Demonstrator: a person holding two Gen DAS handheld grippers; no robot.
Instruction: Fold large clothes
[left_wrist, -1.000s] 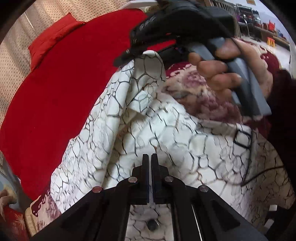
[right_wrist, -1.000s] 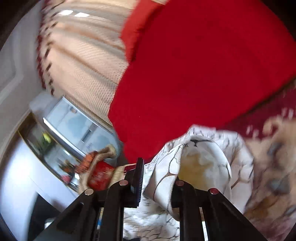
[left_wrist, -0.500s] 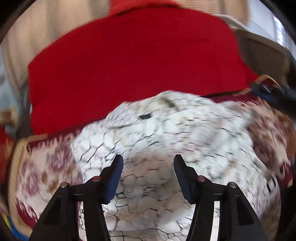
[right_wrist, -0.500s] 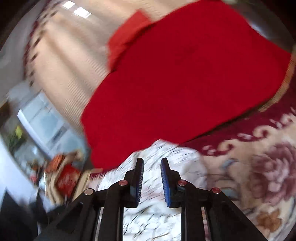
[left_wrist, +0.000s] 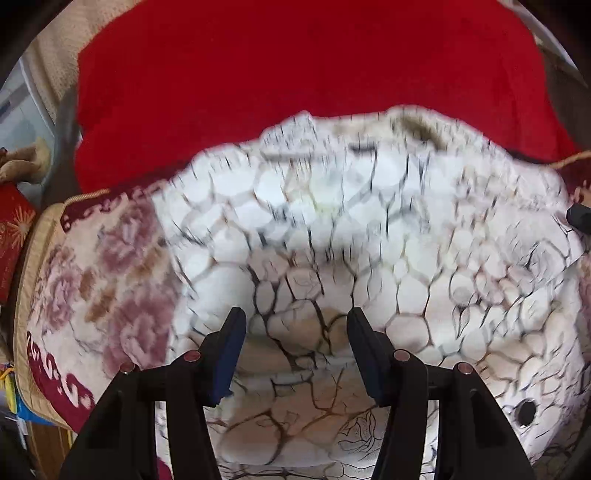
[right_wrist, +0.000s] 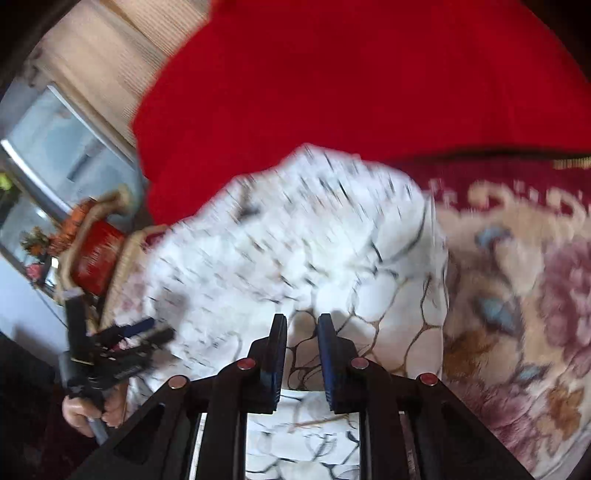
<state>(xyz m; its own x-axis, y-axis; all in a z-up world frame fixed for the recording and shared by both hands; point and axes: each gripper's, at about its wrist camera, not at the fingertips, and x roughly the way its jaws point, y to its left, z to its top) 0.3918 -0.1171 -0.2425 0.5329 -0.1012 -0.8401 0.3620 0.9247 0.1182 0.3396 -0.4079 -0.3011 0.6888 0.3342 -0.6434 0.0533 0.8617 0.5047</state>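
Note:
A white garment with a dark crackle print (left_wrist: 369, 240) lies bunched on a floral blanket (left_wrist: 92, 277). It also shows in the right wrist view (right_wrist: 295, 240). My left gripper (left_wrist: 293, 332) is open just above the garment, with nothing between its jaws. My right gripper (right_wrist: 302, 332) is open with a narrow gap, over the garment's right part, and grips no cloth. The left gripper and the hand that holds it show at the left of the right wrist view (right_wrist: 122, 354).
A large red cushion (left_wrist: 295, 66) stands behind the garment, also in the right wrist view (right_wrist: 369, 74). A red box (right_wrist: 96, 254) and a glass cabinet (right_wrist: 55, 147) are at the left. The blanket (right_wrist: 517, 277) spreads to the right.
My left gripper opened, let go of the garment and swung to face the cushion. My right gripper let go of the cloth fold, closed partly, then widened slightly. The garment now lies on the blanket.

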